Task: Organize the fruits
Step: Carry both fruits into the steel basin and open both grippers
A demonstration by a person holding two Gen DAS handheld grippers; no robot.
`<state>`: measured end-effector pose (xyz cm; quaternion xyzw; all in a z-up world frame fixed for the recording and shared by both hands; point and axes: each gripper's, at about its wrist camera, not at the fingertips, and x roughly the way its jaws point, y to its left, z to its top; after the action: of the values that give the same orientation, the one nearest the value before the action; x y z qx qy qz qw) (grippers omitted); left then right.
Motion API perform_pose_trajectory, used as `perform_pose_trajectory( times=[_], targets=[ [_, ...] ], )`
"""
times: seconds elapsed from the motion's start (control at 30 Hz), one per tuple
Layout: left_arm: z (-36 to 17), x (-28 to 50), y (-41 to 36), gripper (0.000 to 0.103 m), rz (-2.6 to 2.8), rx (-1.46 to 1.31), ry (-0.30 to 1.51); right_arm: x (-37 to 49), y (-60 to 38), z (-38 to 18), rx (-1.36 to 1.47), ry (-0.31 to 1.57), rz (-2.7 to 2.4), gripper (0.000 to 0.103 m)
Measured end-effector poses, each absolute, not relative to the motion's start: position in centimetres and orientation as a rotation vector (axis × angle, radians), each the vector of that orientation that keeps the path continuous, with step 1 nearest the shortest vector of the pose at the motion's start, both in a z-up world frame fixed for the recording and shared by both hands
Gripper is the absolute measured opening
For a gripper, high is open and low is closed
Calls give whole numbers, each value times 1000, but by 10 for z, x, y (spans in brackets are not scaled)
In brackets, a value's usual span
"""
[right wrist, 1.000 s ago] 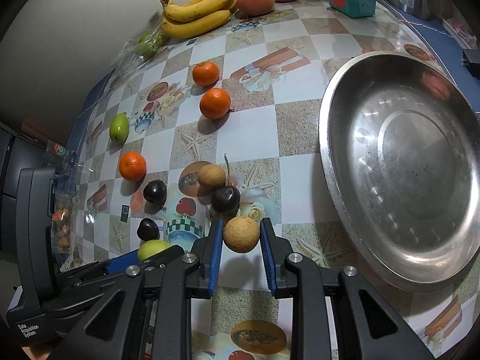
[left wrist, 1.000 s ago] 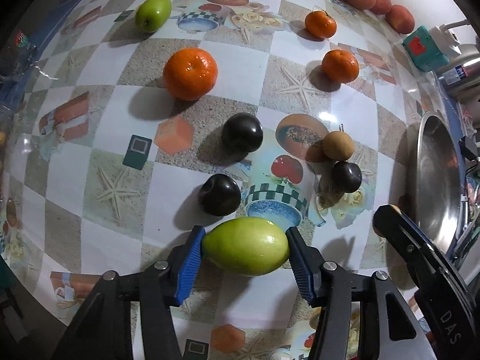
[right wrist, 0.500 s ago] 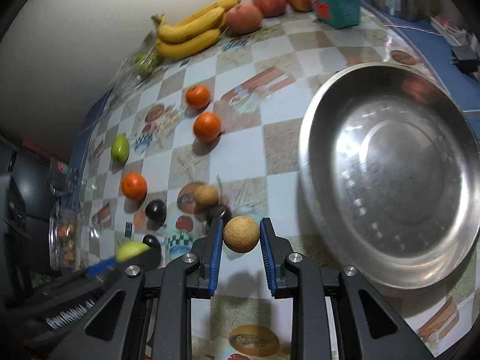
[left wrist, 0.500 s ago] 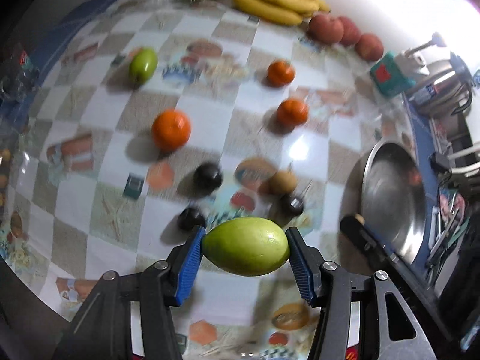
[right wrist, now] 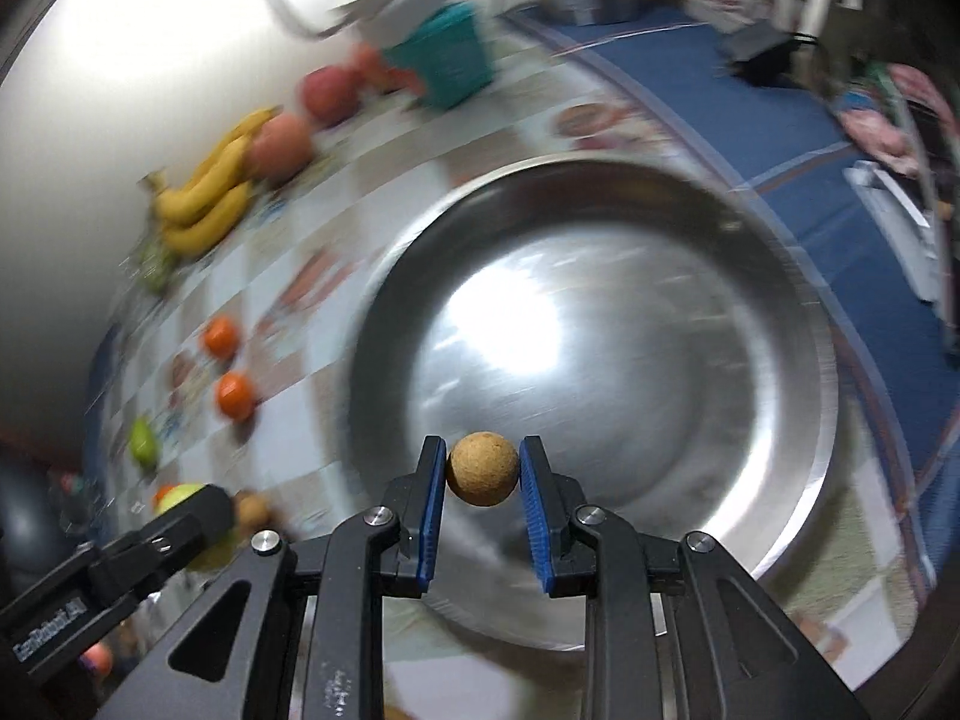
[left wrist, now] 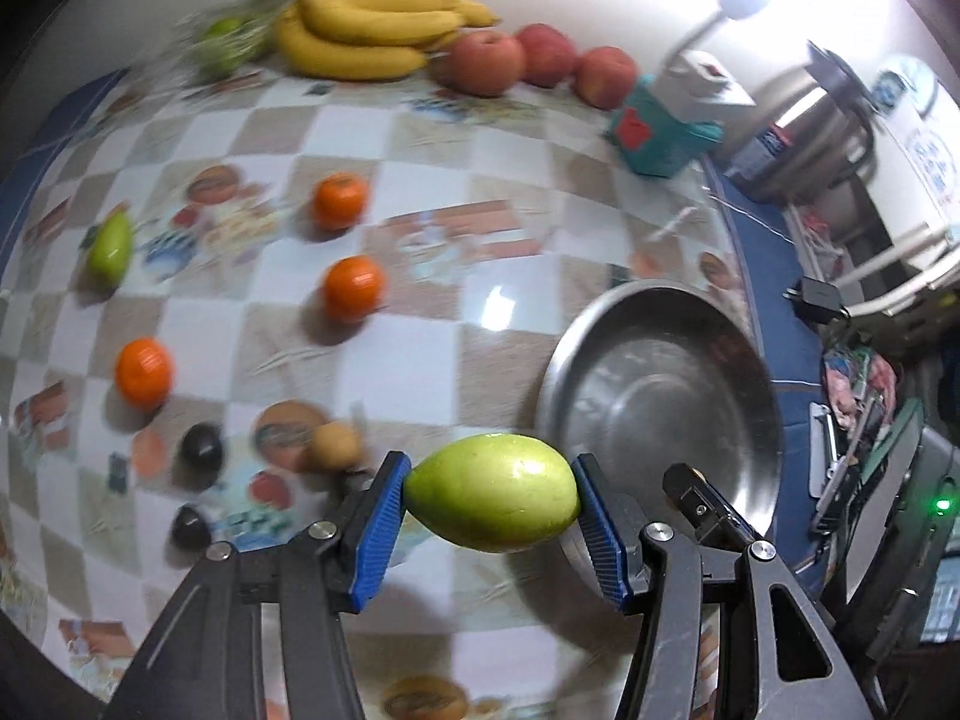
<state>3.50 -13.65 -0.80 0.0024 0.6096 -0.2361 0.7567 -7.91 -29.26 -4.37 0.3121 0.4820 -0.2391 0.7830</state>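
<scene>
My left gripper (left wrist: 492, 501) is shut on a green mango (left wrist: 493, 497) and holds it in the air just left of the steel bowl (left wrist: 738, 360). My right gripper (right wrist: 483, 477) is shut on a small round brown fruit (right wrist: 482, 468), held over the near part of the steel bowl (right wrist: 780, 324). The bowl has nothing inside. On the checkered tablecloth lie three oranges (left wrist: 353, 288), another green mango (left wrist: 110, 249), two dark plums (left wrist: 202, 449) and a brown fruit (left wrist: 335, 445).
Bananas (left wrist: 366, 30) and red apples (left wrist: 487, 63) lie along the back wall. A teal box (left wrist: 660, 132) and a metal kettle (left wrist: 810, 138) stand at the back right. Clutter lies beyond the blue table edge at the right.
Both grippers rose and swung right toward the bowl with their fruits. The right gripper now hangs over the bowl's inside; the left has come up beside its rim.
</scene>
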Motion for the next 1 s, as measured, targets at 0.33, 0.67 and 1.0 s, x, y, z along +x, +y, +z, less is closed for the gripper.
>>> perform_pose_trajectory(
  times=[0.33,0.67,1.0],
  targets=[
    [-25,24,-205,58,-680,137,1276,-101,-341,-51,676,1026,-774,26],
    [-49,18,-222,58,-723,163,1297,-102,-352,-60,679,1045,-800,26],
    [-49,17,-216,60,-728,141,1298,-99,-349,-64,664,1082,-796,26]
  ],
)
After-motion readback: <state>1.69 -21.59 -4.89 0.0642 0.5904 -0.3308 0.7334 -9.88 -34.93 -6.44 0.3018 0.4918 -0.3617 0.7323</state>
